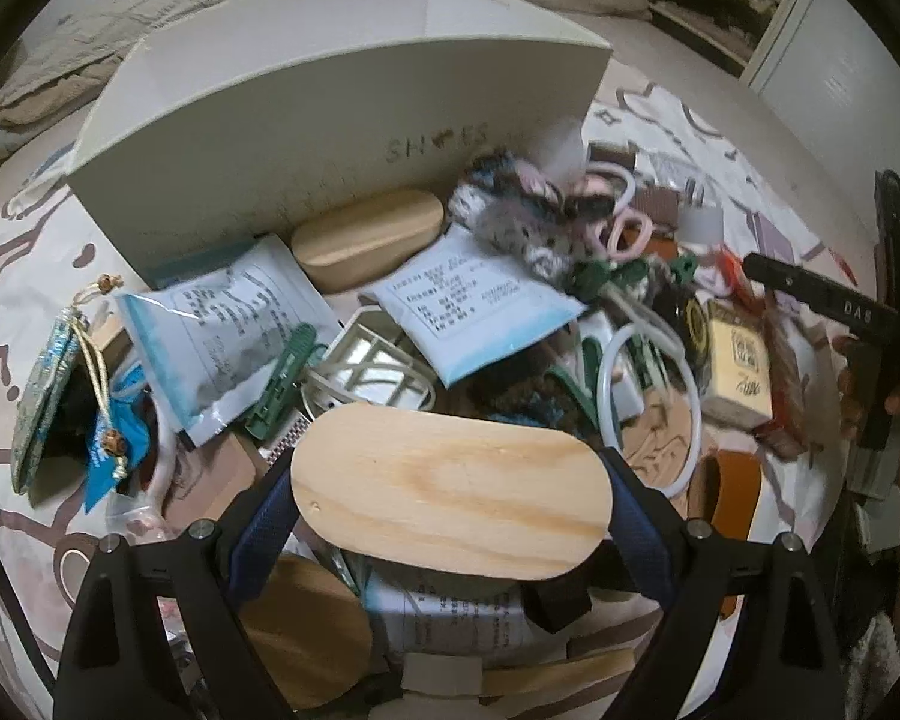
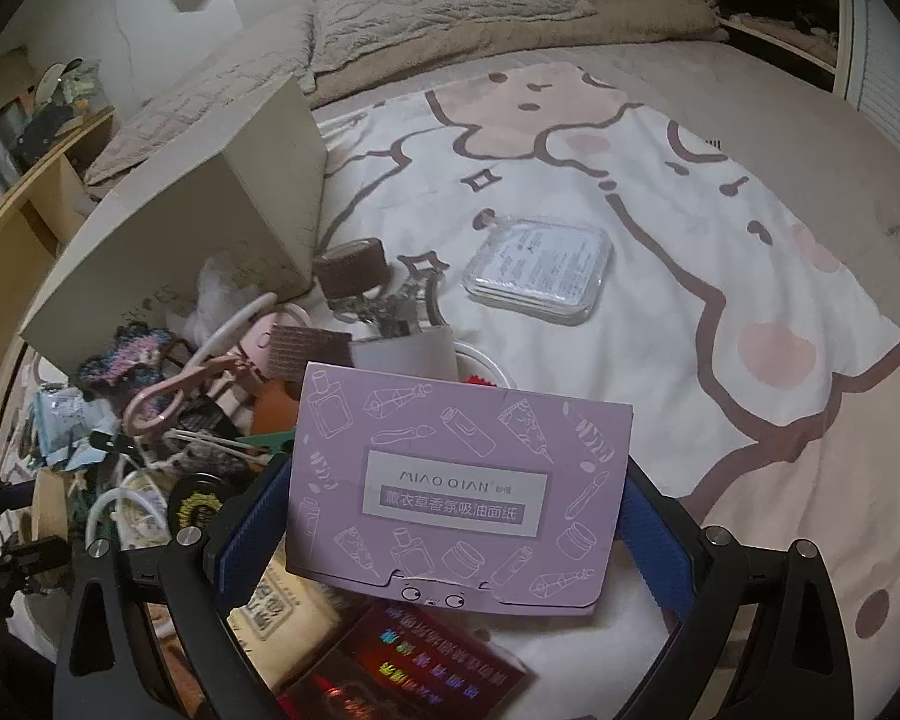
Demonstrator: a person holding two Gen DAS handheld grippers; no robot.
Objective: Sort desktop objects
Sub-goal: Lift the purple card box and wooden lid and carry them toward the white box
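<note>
Lilac box reading "MIAO QIAN" sits clamped in my right gripper, low centre, with open blanket to the right. My left gripper pinches a wooden oval below the grey box lettered "SH…ES".

Quilted pillows lie behind a cartoon-print blanket.

— What sort of place is this?
— A home bedroom: a bed with a cartoon-print blanket, textured pillows at its head, and a wooden shelf of clutter beside it.
</note>
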